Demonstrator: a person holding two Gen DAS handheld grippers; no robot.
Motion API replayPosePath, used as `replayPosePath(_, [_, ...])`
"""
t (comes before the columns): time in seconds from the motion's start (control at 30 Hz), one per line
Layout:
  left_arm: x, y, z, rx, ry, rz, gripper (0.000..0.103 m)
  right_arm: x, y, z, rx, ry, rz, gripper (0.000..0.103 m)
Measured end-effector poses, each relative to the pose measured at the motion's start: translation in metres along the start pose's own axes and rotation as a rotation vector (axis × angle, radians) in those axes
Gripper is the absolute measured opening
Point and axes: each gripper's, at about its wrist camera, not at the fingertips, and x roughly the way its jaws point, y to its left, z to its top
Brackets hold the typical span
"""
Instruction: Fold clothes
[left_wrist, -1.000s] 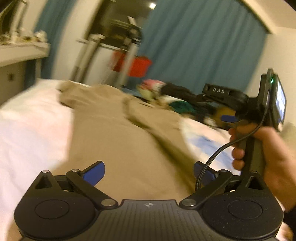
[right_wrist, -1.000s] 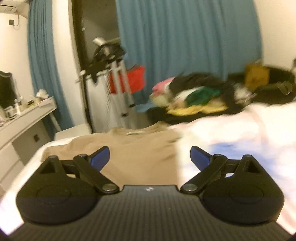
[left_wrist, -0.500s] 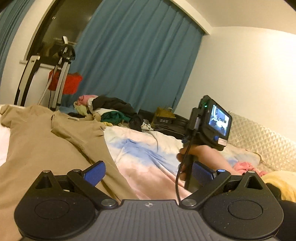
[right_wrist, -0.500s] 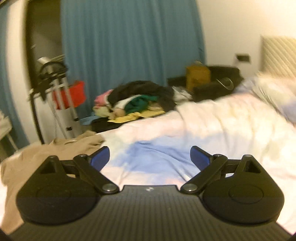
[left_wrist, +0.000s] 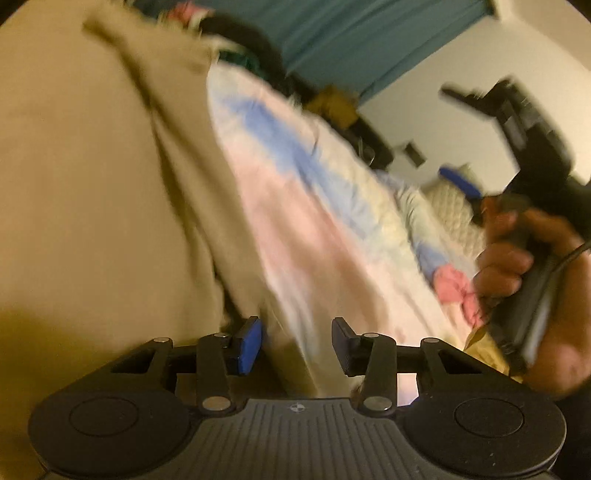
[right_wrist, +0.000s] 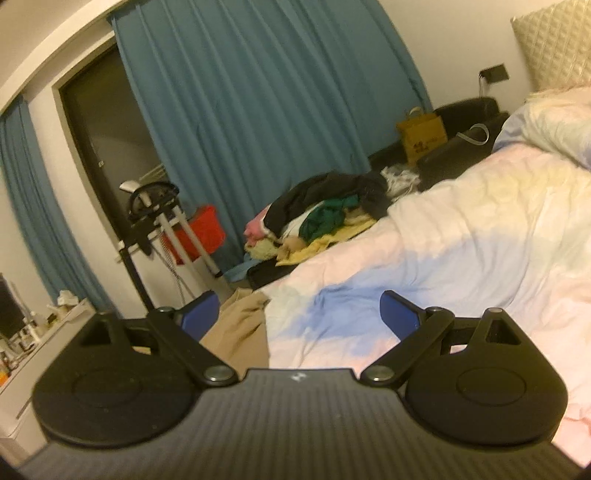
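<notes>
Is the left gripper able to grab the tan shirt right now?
Probably yes. The left gripper is open right over the tan shirt's edge on the bed, with nothing between them. The picture is blurry, though.

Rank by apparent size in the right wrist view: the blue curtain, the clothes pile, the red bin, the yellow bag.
1. Blue curtain, by far the largest.
2. Clothes pile.
3. Red bin and yellow bag look about alike; the bag sits farther back, so no ranking between them.

Probably a home bedroom: bed with pastel duvet (right_wrist: 461, 236), teal curtains (right_wrist: 258, 110), heaped clothes (right_wrist: 325, 214)
</notes>
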Motion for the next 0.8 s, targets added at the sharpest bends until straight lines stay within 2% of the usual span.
replayPosePath(0.03, [0.004,0.002,-0.001,-0.001,0.01,0.005,0.027,0.003,0.001,-0.001,-0.002,0.009,0.002,0.095])
replayPosePath(0.07, [0.005,0.003,-0.002,0.003,0.008,0.005,0.009,0.006,0.002,-0.002,-0.005,0.018,0.004,0.095])
replayPosePath(0.1, [0.004,0.003,-0.002,0.006,0.002,0.0,0.004,0.009,0.003,-0.004,-0.01,0.029,0.005,0.095])
replayPosePath(0.23, [-0.012,0.001,0.001,-0.005,-0.052,-0.043,0.003,0.02,0.008,-0.009,-0.032,0.07,0.008,0.095])
replayPosePath(0.6, [-0.099,0.016,0.01,-0.199,-0.141,-0.069,0.002,0.026,0.013,-0.017,-0.038,0.111,0.021,0.095])
replayPosePath(0.67, [-0.109,0.022,0.006,-0.209,-0.113,-0.002,0.002,0.03,0.015,-0.019,-0.043,0.131,0.028,0.095])
replayPosePath(0.8, [-0.104,0.038,-0.004,-0.184,-0.021,0.201,0.003,0.034,0.024,-0.023,-0.075,0.154,0.046,0.095])
